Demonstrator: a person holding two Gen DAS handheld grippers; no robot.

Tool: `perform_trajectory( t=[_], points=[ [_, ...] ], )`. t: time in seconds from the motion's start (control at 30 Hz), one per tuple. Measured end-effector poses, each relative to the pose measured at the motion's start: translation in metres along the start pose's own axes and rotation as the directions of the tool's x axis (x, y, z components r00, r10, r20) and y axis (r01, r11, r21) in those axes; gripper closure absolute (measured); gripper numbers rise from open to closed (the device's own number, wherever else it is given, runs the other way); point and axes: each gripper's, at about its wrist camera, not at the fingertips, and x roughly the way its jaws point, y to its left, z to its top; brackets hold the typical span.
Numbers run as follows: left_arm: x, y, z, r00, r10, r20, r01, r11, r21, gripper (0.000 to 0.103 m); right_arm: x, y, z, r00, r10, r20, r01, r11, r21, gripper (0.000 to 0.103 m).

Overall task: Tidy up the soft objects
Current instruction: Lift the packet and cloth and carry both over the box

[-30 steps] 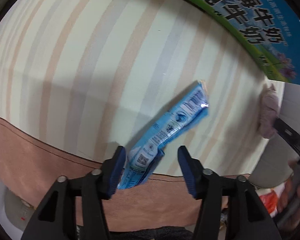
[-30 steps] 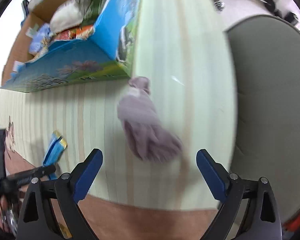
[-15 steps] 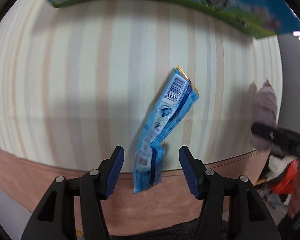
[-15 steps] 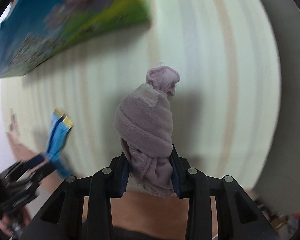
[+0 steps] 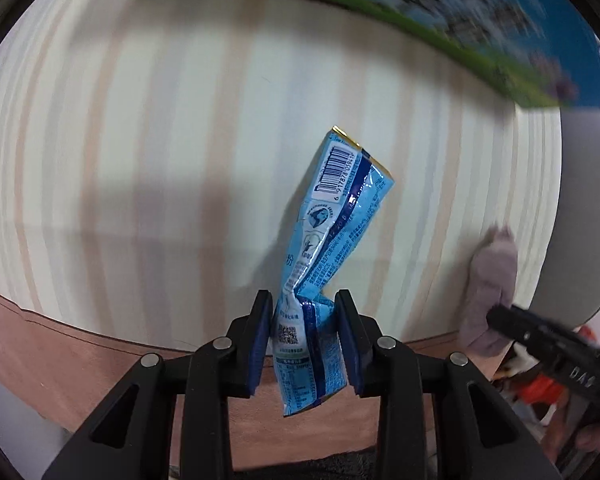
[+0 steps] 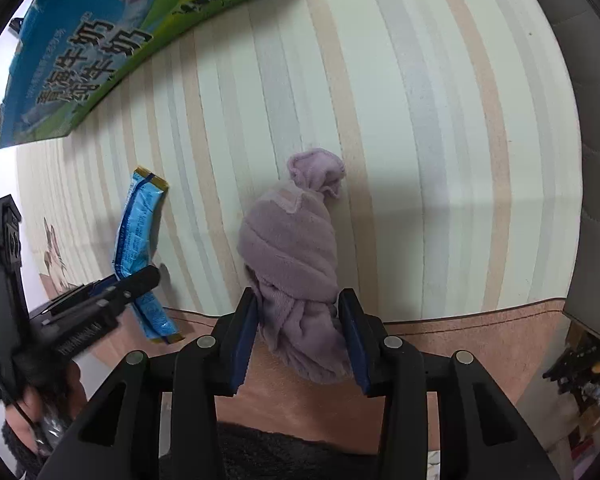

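**Both tongs loaded, the box lying ahead**

Nearest to the left wrist camera, the left tongs (image 5: 305, 338) are seen pinched on the lower part of a blue sachet (image 5: 332, 236), whose wrapper is creased just beyond the pads. From the grip the sachet's long axis is carried forward and slightly to the right, its barcode end held furthest out over the striped worktop (image 5: 160, 140); the near tail is left hanging below the pads.

In the right wrist view, the right tongs (image 6: 302, 334) are closed on the near end of a rolled purple cloth (image 6: 290, 248). Its long axis is likewise pointed away from the tongs, with the knotted tip (image 6: 316, 170) furthest out. Whether either thing is touching the worktop cannot be told.

Beyond both things, along the far edge of the worktop, the blue and green box (image 6: 100, 44) is seen, its printed wall turned toward the cameras. It lies ahead and to the left of the right tongs, and ahead of the left tongs (image 6: 112, 292), spreading rightward. The left tongs are judged the nearer to it. If the box is the destination, which is only a judgement, each thing would be presented far end first.
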Motion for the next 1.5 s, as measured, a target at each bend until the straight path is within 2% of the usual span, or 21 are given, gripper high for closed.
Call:
perform_trajectory(
  t=[0.17,0.2,0.27,0.3,0.33,0.47,0.5,0.57,0.6,0.63,0.77,0.8,0.87,0.97,1.07,1.27,1.33,1.37,1.5],
  points=[
    [0.004,0.017,0.007,1.000,0.002,-0.008,-0.002,1.000,-0.030,0.071,-0.008,-0.001,0.003,1.000,-0.015,0.016,0.015,1.000,0.001,0.058],
    [0.006,0.020,0.007,1.000,-0.010,-0.026,0.009,0.999,-0.041,0.069,-0.008,-0.002,0.000,1.000,-0.020,0.017,0.020,1.000,0.002,0.058],
    [0.010,0.025,-0.001,0.995,-0.084,-0.044,0.081,0.994,-0.070,0.059,-0.010,-0.002,-0.001,0.999,-0.030,0.025,0.030,1.000,-0.003,0.056],
    [0.006,0.030,-0.006,0.995,-0.094,-0.044,0.091,0.993,-0.073,0.052,-0.011,0.000,-0.002,0.999,-0.033,0.030,0.033,0.999,-0.006,0.054],
    [0.008,0.030,-0.007,0.994,-0.100,-0.044,0.096,0.992,-0.077,0.051,-0.009,0.002,-0.004,0.999,-0.036,0.034,0.037,0.999,-0.009,0.053],
    [0.011,0.016,-0.013,0.998,-0.056,-0.038,0.055,0.998,-0.034,0.051,0.002,0.013,-0.006,0.998,-0.057,0.029,0.058,0.998,-0.027,0.052],
    [0.012,0.012,-0.014,0.999,-0.040,-0.034,0.039,0.999,-0.021,0.051,0.006,0.016,-0.007,0.998,-0.064,0.023,0.065,0.997,-0.030,0.052],
    [0.014,0.002,-0.015,1.000,0.011,-0.023,-0.011,1.000,0.008,0.058,0.013,0.016,-0.008,0.997,-0.072,0.003,0.072,0.997,-0.030,0.052],
    [0.021,-0.005,-0.008,1.000,0.026,-0.015,-0.025,1.000,0.018,0.071,0.016,0.015,-0.008,0.997,-0.072,-0.005,0.071,0.997,-0.030,0.052],
    [0.022,-0.018,-0.013,0.999,0.033,-0.013,-0.032,0.999,0.029,0.071,0.020,0.014,-0.008,0.998,-0.067,-0.009,0.067,0.997,-0.025,0.052],
    [0.025,-0.028,-0.013,1.000,0.020,-0.015,-0.020,0.999,0.042,0.076,0.026,0.015,-0.006,0.998,-0.063,0.017,0.063,0.998,-0.012,0.052],
    [0.016,-0.029,-0.010,1.000,0.019,-0.012,-0.018,0.999,0.046,0.076,0.027,0.016,-0.007,0.997,-0.070,0.026,0.070,0.997,-0.015,0.062],
    [0.013,-0.040,-0.018,1.000,0.013,0.007,-0.013,0.998,0.060,0.076,0.024,0.022,-0.009,0.995,-0.087,0.053,0.089,0.996,-0.030,0.067],
    [-0.017,-0.057,-0.026,0.998,-0.023,0.051,0.019,0.996,0.092,0.077,0.004,0.033,-0.017,0.992,-0.074,0.100,0.080,0.995,-0.059,0.068],
    [-0.064,-0.080,-0.033,0.988,-0.074,0.134,0.056,0.989,0.139,0.077,-0.032,0.043,-0.026,0.989,-0.011,0.146,0.024,0.995,-0.092,0.068],
    [-0.173,-0.114,-0.030,0.937,-0.186,0.297,0.119,0.966,0.231,0.079,-0.123,0.079,-0.033,0.960,0.071,0.272,-0.014,0.978,-0.207,0.068],
    [-0.210,-0.115,-0.017,0.922,-0.208,0.328,0.122,0.957,0.265,0.086,-0.149,0.088,-0.032,0.950,0.091,0.299,-0.020,0.972,-0.234,0.068],
    [-0.232,-0.104,-0.007,0.916,-0.208,0.344,0.115,0.955,0.273,0.086,-0.165,0.092,-0.028,0.944,0.106,0.313,-0.026,0.968,-0.249,0.068],
    [-0.262,-0.101,0.028,0.903,-0.172,0.393,0.069,0.962,0.263,0.086,-0.201,0.111,-0.007,0.921,0.126,0.370,-0.022,0.962,-0.272,0.068]
  ],
)
